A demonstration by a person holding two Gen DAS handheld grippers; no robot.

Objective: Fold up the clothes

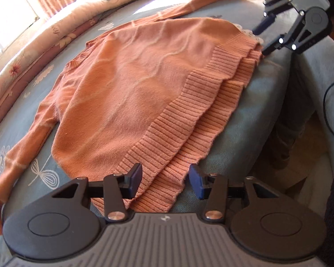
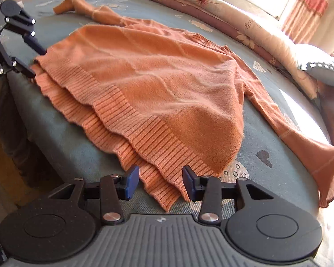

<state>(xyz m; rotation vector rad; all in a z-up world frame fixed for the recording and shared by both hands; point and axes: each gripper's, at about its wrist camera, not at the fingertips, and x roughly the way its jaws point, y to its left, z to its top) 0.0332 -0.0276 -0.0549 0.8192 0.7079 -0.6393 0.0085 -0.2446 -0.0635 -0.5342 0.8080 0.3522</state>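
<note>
Both jaws are held wide, nothing gripped: the left gripper (image 1: 165, 181) and right gripper (image 2: 160, 183) are set at the two hem corners of the orange sweater (image 1: 133, 84), spread flat on the blue bedsheet (image 1: 245, 115), probably so the hem can be lifted evenly. No readable label is seen.

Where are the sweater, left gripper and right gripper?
sweater (image 1: 133, 84): left wrist view, middle of the body panel.
left gripper (image 1: 165, 181): left wrist view, midway between its fingertips.
right gripper (image 2: 160, 182): right wrist view, midway between its fingertips.
</note>
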